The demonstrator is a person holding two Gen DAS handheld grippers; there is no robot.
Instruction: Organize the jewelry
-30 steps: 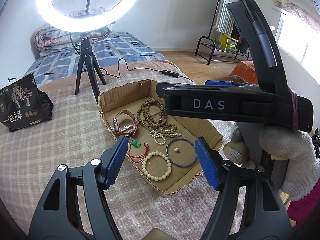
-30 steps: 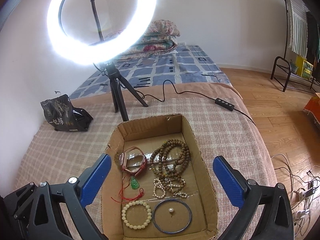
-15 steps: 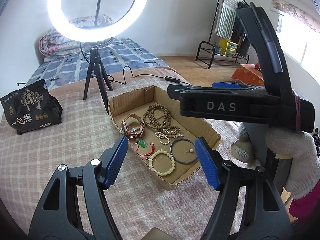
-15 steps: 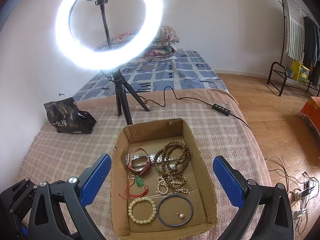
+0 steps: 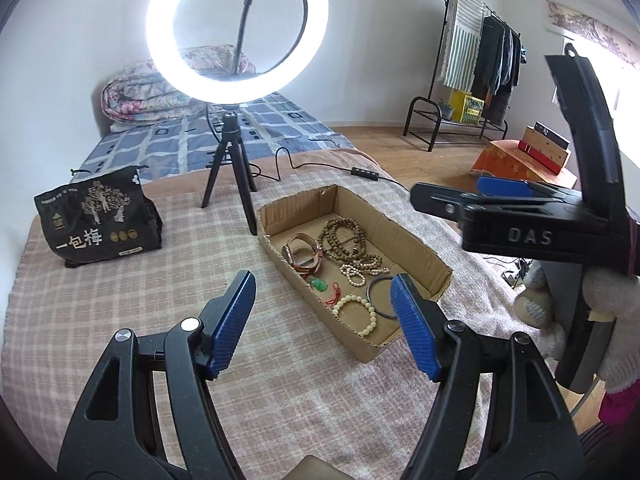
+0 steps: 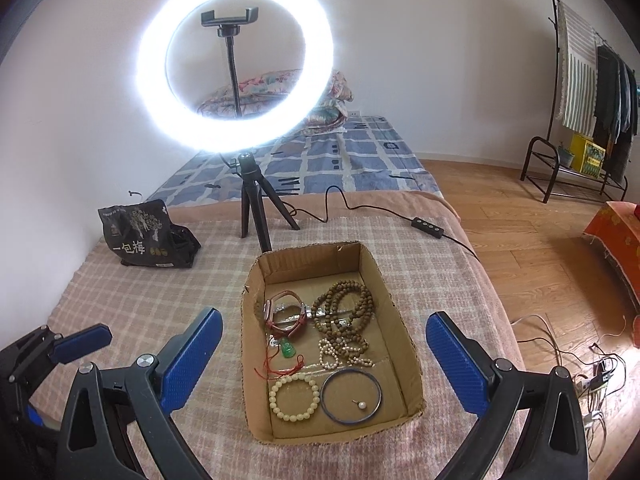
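— So, where does the jewelry sit?
— Inside the cardboard box (image 6: 394, 308) on the bed; left hand-held gripper (image 5: 322, 322) and right hand-held gripper (image 6: 324, 354) both gape, empty, above it.
— Risk?
— The brown bead necklace (image 6: 344, 314) overlaps the pearl strand (image 6: 340, 354); lifting one may drag the other.

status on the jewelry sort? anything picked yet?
Done: nothing visibly sorted; every piece lies loose in the cardboard box. In hand: nothing; left gripper and right gripper are both open and empty above the blanket. Left: watch, wooden bead strand, jade pendant, cream bead bracelet, blue bangle.
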